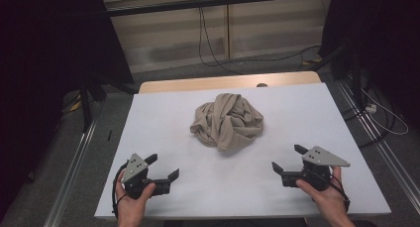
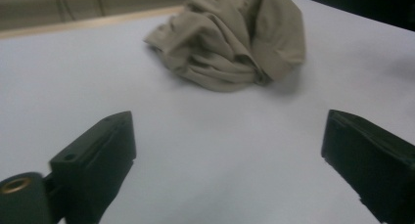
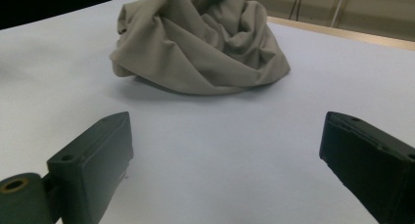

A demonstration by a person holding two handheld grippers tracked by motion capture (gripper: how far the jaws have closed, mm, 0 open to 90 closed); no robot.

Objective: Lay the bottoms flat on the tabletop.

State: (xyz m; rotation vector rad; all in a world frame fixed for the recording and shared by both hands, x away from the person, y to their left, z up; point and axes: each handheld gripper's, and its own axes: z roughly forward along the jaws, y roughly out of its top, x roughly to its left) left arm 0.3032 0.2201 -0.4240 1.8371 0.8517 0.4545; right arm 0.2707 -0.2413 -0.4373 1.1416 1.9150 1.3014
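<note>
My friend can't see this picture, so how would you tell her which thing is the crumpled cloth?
Start at the big white rectangular table in the middle of the room. Near its centre sits a beige, soft fabric cloth crumpled into a rounded heap, well apart from the two black grippers held at the near edge. It is the sole soft, tan, wrinkly thing lying on the white top.

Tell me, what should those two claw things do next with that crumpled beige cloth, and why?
Probably bring both forward to the cloth. The left gripper and right gripper sit open near the table's front edge, apart from the cloth, holding nothing. It lies bunched mid-table, so reaching its edges likely comes first.
</note>
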